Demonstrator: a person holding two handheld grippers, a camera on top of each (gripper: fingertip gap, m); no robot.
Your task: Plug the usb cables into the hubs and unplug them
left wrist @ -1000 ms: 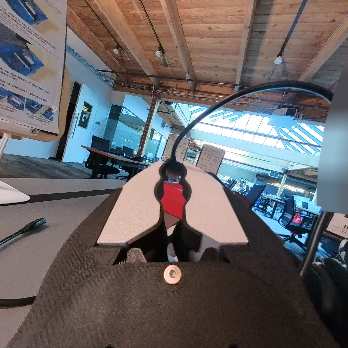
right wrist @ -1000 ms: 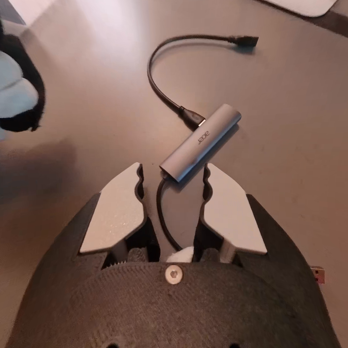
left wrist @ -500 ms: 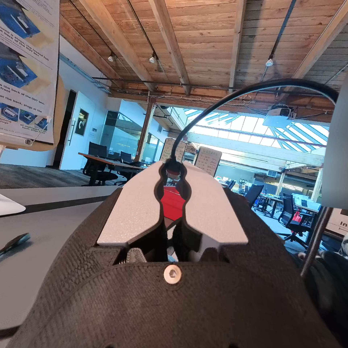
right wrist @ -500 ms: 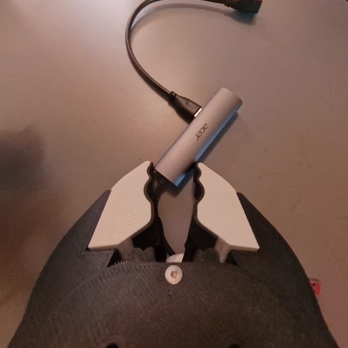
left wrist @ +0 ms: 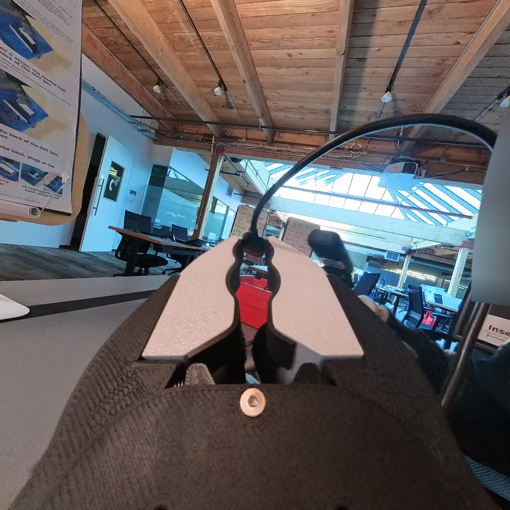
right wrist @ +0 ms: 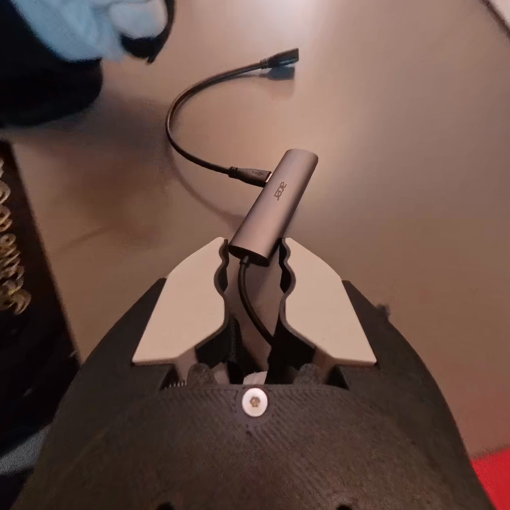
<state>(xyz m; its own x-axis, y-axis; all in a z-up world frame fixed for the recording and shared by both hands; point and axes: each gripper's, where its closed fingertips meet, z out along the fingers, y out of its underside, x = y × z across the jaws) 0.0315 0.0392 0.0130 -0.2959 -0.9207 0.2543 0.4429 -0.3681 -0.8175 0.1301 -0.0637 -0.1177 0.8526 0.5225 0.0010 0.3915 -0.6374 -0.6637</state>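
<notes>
Beyond my left jaws, bright skylights [left wrist: 358,190] wash out the background; edges bow. Right view is dim, warm, motion-blurred left of the jaws.

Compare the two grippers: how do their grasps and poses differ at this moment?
The left gripper pinches a black cable plug at its tips, nearly closed; the right gripper grips the wider grey hub, jaws farther apart. The left points out across the room; the right points down at the table. Both are shut on a task item.

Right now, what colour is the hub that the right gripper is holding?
Metallic grey, seen best in the right wrist view: the hub sits clamped in the right gripper.
</notes>
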